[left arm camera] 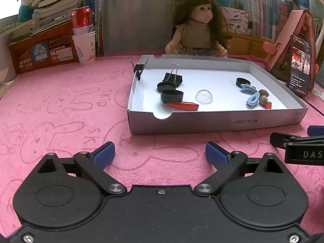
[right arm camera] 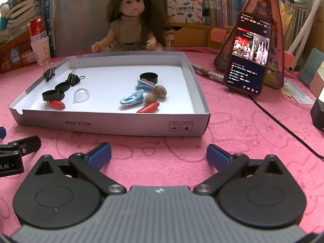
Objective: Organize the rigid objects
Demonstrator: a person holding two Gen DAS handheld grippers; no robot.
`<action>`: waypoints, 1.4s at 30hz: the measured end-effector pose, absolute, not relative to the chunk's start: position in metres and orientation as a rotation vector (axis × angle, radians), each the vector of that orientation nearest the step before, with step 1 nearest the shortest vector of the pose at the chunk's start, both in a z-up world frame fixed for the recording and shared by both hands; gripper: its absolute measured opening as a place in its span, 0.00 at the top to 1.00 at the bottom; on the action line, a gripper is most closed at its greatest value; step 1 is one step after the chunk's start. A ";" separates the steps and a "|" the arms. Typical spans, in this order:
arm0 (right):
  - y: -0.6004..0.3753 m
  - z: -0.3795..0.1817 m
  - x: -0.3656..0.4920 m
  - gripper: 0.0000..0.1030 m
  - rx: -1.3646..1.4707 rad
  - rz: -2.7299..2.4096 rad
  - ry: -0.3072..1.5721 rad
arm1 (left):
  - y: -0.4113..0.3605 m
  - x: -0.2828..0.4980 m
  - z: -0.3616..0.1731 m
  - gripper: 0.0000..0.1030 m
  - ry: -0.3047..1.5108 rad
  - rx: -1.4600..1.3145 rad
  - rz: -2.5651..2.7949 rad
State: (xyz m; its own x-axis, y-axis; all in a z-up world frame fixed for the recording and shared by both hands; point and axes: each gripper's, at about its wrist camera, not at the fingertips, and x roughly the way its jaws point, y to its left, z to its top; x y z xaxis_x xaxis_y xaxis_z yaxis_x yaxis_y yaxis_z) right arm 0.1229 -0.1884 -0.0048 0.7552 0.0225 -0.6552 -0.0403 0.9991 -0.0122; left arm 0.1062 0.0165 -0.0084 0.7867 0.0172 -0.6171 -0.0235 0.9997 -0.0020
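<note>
A shallow white cardboard box lid (right arm camera: pixel 113 122) lies on the pink rabbit-print cloth (left arm camera: pixel 60 105), and all the small items sit inside it. At the lid's left side, one small black binder clip (right arm camera: pixel 48 73) is clamped upright on the left wall, a second black binder clip (right arm camera: pixel 73 78) lies on the floor just beside it, and two round black plastic caps (right arm camera: pixel 53 94) rest touching each other in front of them. A glossy red capsule-shaped piece (right arm camera: pixel 57 104) lies against the nearer cap, and a clear plastic dome (right arm camera: pixel 81 95) sits just to its right. Toward the right side, a third round black cap (right arm camera: pixel 149 77) sits behind two light blue hair claw clips (right arm camera: pixel 131 99), two brown nuts (right arm camera: pixel 156 94) touch each other beside them, and a second red capsule-shaped piece (right arm camera: pixel 148 107) lies in front, near the front wall. The left gripper (left arm camera: pixel 160 154) hovers low over the cloth before the lid, its blue-padded fingers (left arm camera: pixel 104 154) spread wide with nothing between them. The right gripper (right arm camera: pixel 159 154) sits beside it, likewise spread wide and empty. A long-haired doll (right arm camera: pixel 129 20) sits behind the lid, and a lit smartphone (right arm camera: pixel 250 54) leans to the right
</note>
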 end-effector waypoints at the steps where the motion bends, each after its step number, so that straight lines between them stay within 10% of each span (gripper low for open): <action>1: -0.188 -0.005 0.123 0.00 -0.027 0.034 0.714 | 0.016 0.106 -0.008 0.05 0.666 -0.009 0.022; 42: -0.188 -0.005 0.123 0.00 -0.026 0.034 0.714 | 0.017 0.107 -0.010 0.00 0.674 -0.011 0.023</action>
